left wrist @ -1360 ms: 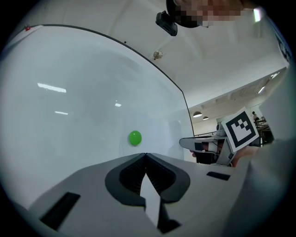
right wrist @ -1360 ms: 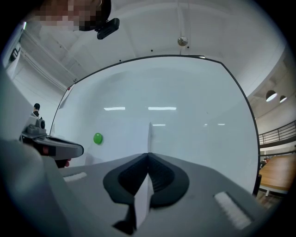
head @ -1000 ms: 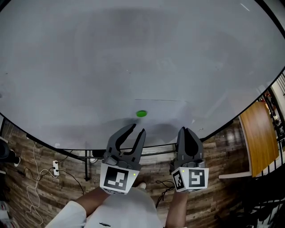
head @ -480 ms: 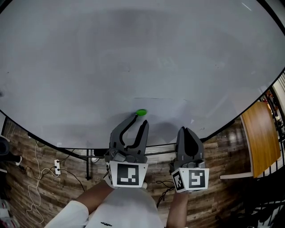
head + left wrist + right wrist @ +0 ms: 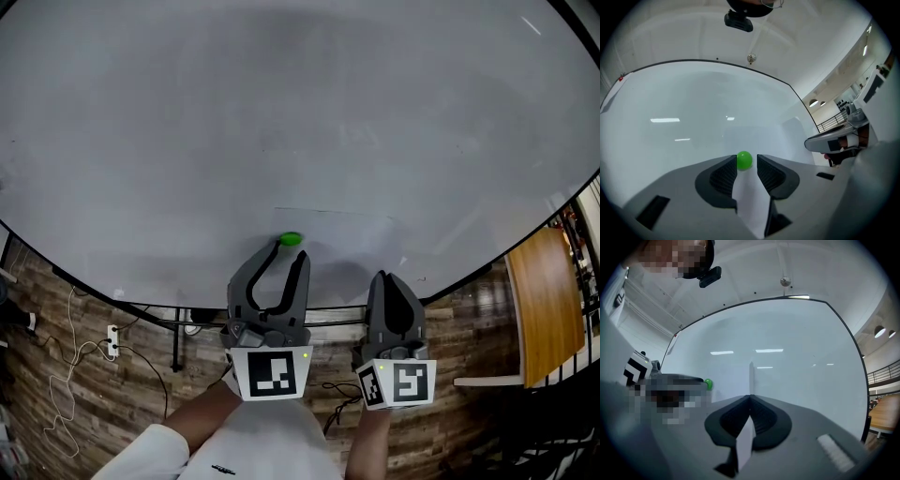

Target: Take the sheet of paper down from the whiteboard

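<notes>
**Sheet still pinned to the whiteboard, one hand-held gripper on it, the other at the magnet**

The sheet of paper (image 5: 342,234) lies flat on the lower middle of the whiteboard (image 5: 281,112), white on white, with only its thin edges showing. A small green magnet (image 5: 291,240) sits at its left side, near the top corner, and pins it to the board.

The left hand-held gripper (image 5: 287,251) reaches up to that magnet. Its jaws are opening, and the green knob stands right between their tips. A gap runs down between the pads, so they are not pressing on it.

The right hand-held gripper (image 5: 386,278) is just beside the left one, at the sheet's right side. Its jaws are clenched. In the right gripper view, the paper's edge runs straight down into the seam where the two pads meet, so it is grasping the sheet there.

Below the board are a wood-plank floor (image 5: 94,356) with loose cables (image 5: 66,375) and, at the far right, a wooden table (image 5: 544,300).
</notes>
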`<state>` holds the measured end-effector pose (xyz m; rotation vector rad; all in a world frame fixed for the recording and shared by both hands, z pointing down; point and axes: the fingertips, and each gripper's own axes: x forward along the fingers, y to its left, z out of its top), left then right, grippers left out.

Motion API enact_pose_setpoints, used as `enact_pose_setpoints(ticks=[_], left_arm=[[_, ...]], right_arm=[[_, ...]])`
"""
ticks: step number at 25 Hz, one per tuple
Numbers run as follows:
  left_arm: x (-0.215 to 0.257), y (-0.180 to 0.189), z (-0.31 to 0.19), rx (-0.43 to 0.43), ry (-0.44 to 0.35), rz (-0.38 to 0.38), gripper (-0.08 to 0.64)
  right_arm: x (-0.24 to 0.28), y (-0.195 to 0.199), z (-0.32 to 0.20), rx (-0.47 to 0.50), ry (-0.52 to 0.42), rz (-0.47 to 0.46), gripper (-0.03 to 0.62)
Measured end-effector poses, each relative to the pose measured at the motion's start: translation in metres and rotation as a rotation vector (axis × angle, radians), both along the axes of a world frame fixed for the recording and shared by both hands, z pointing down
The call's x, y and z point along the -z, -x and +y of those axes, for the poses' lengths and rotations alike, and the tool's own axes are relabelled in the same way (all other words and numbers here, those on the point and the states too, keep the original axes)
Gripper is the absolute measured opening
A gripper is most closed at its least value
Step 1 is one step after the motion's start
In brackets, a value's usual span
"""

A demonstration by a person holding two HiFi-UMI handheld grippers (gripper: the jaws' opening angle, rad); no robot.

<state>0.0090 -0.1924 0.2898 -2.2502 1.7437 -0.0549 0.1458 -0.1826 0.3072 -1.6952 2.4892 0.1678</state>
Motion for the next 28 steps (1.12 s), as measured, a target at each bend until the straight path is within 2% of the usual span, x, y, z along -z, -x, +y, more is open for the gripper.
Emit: enact_pose_setpoints(ticks=[3, 11, 14, 28], left_arm=[[-0.003, 0.003, -0.001, 0.044, 0.010, 0.042, 0.135], [-0.002, 0.000, -0.008, 0.126, 0.019, 0.075, 0.146], [0.003, 0.002, -0.010, 0.166, -0.001, 0.096, 0.138], [0.007, 0.002, -0.011, 0.252, -0.061, 0.091, 0.127]], right_arm=[[-0.002, -0.004, -0.004, 0.025, 0.003, 0.004, 0.011], [0.000, -0.005, -0.011, 0.091, 0.002, 0.009, 0.011], [-0.001, -0.003, -0.009, 0.111, 0.006, 0.013, 0.011], [-0.003, -0.001, -0.009, 0.136, 0.020, -0.002, 0.011]])
